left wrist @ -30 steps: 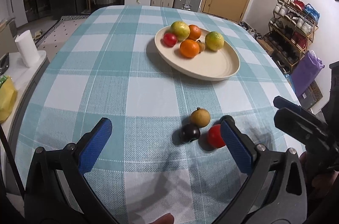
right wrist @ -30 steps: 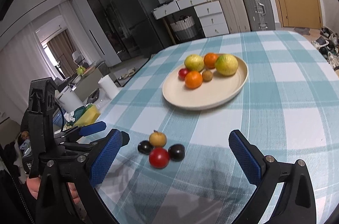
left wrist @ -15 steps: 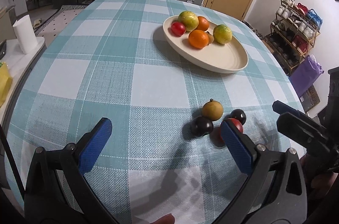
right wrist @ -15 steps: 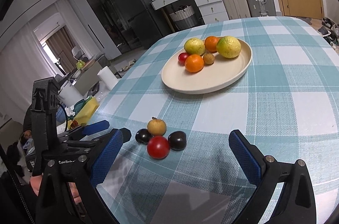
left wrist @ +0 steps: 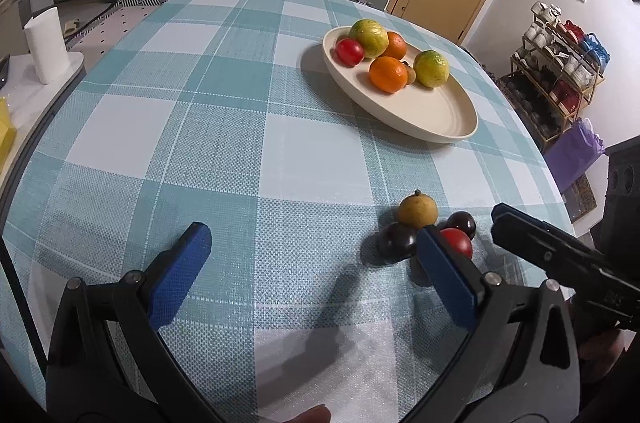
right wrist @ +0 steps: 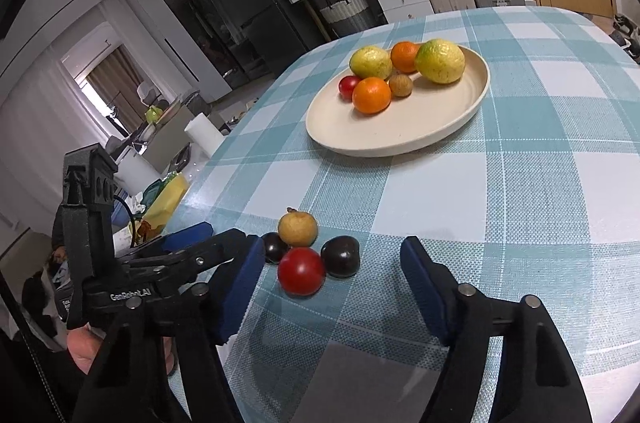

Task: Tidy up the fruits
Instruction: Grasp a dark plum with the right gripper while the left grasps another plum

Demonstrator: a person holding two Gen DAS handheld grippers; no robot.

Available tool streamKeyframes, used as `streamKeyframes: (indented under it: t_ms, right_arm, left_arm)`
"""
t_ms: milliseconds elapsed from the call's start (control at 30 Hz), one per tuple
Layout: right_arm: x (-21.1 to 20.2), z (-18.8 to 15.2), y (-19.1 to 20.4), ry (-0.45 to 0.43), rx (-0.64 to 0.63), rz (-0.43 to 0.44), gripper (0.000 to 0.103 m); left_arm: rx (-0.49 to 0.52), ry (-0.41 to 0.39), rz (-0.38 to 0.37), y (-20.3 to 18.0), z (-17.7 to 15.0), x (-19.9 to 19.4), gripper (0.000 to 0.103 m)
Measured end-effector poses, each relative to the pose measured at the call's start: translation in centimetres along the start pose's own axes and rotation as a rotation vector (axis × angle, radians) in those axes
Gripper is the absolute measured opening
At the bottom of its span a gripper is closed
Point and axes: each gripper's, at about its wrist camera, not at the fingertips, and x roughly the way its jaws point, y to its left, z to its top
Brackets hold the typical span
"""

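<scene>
Near the table's front edge lies a tight cluster: a tan round fruit [right wrist: 298,228], a red tomato [right wrist: 301,271] and two dark plums [right wrist: 340,257] [right wrist: 275,247]. My right gripper [right wrist: 332,255] hangs low over it. Its jaws are closing, with the tomato and one plum between the pads, untouched. My left gripper [left wrist: 312,239] stands open just left of the cluster with nothing between its fingers. Its right finger hides part of the tomato [left wrist: 458,241]. A cream plate [right wrist: 400,127] farther back holds several citrus fruits, a tomato and a small brown fruit.
The table carries a teal and white checked cloth [left wrist: 224,127]. A paper towel roll [left wrist: 46,49] stands on a side counter to the left, a shoe rack [left wrist: 560,75] and purple bag [left wrist: 572,151] to the right. Drawers and suitcases line the back wall.
The right gripper's jaws have narrowed from wide open around the fruit cluster. Both grippers have sunk a little toward the table. The fruits have not moved.
</scene>
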Motion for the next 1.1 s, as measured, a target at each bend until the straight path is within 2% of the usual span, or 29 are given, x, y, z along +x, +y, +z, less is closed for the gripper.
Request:
streamKeyframes:
  t_ms: [300, 400, 600, 667, 1100]
  right_arm:
    - [1.3, 0.4, -0.4, 0.035, 0.035, -0.038, 0.052]
    - [1.8, 0.2, -0.4, 0.046, 0.039, -0.044, 0.051]
    - [2.1, 0.1, -0.2, 0.049, 0.037, -0.037, 0.028]
    - [2.2, 0.0, -0.4, 0.054, 0.055, -0.011, 0.024]
    - [0.2, -0.1, -1.5, -0.005, 0.097, 0.021, 0.022]
  left_arm:
    - [-0.002, 0.009, -0.011, 0.1, -0.3, 0.3, 0.102]
    - [-0.011, -0.015, -0.020, 0.2, -0.3, -0.2, 0.102]
    - [0.001, -0.022, -0.015, 0.0, 0.0, -0.5, 0.102]
    - [-0.001, -0.018, -0.015, -0.1, 0.0, -0.5, 0.102]
    - [0.041, 0.019, -0.017, -1.8, -0.3, -0.1, 0.102]
